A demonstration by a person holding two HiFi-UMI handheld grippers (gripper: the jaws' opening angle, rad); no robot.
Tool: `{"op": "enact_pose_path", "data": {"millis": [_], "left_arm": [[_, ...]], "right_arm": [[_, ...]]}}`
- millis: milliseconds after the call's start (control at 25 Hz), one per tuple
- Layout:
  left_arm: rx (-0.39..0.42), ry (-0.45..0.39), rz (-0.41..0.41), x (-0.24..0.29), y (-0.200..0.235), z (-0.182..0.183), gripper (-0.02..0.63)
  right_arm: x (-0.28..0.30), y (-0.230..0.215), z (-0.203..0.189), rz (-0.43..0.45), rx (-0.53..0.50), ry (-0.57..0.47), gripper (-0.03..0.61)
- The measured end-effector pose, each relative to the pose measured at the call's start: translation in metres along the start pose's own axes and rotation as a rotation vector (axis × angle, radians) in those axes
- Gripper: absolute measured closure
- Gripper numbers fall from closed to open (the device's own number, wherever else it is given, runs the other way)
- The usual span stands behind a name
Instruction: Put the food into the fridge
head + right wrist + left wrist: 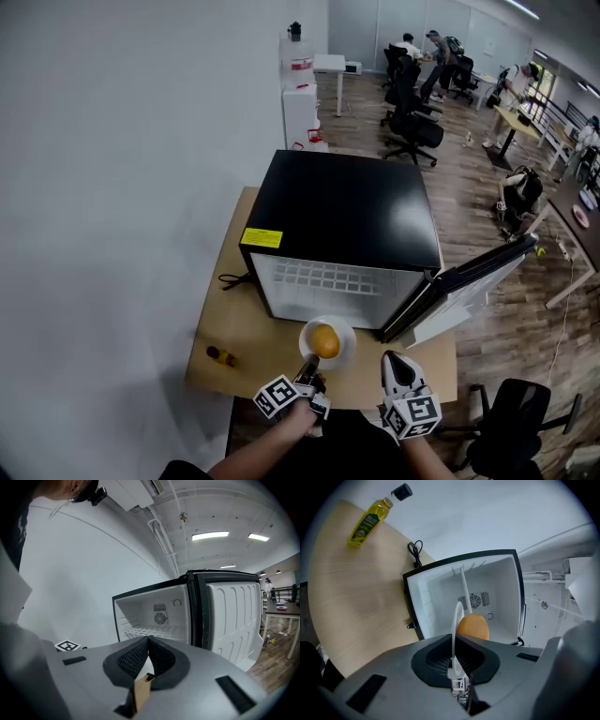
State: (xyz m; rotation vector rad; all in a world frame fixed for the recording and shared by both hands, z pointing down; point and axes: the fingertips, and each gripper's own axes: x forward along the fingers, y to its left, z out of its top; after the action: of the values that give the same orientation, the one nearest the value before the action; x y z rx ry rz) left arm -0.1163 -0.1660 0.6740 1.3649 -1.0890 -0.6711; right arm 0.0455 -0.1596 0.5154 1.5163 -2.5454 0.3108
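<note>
The left gripper (308, 367) is clenched on the rim of a white plate (348, 336), held just in front of the fridge's (347, 206) open, bare white inside. On the plate sits the food (324, 340), a smooth, round, orange-yellow lump. The right gripper (397, 360), jaws pressed together on nothing, hovers near the fridge's swung-out door (469, 279). A small yellow bottle (221, 356) lies on the table (246, 323), off the fridge's front left corner.

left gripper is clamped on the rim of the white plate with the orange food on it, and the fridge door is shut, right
Not quite: the fridge door stands open, as the head view shows. The rest holds: the left gripper is clamped on the rim of the white plate, with the orange food on it.
</note>
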Motion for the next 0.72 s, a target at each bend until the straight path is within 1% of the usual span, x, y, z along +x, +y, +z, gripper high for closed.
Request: {"op": "enact_pose_path", "data": {"millis": [120,280,400,520,720], "left_arm": [[0.016,0.014,0.003,0.024,0.005,0.0,0.592],[0.06,0.02,-0.007,0.055,0.012,0.003,0.592],[0.064,0.011,-0.011,0.074,0.018,0.006,0.592],[0.063,0.006,-0.017,0.093,0.025,0.008,0.592],[0.074,0.029,-0.029,0.116,0.042,0.003,0.592]], "right_arm": [[0.01,-0.01,0.005,-0.013,-0.007,-0.008,0.518],[0.022,-0.017,0.01,-0.017,-0.046,-0.014,0.518],[0.029,-0.02,0.014,-0.016,-0.066,-0.017,0.518],[0.037,-0.025,0.012,-0.013,-0.056,-0.013,0.518],[0.048,-0.032,0.004,-0.014,-0.016,0.009,0.518]]}}
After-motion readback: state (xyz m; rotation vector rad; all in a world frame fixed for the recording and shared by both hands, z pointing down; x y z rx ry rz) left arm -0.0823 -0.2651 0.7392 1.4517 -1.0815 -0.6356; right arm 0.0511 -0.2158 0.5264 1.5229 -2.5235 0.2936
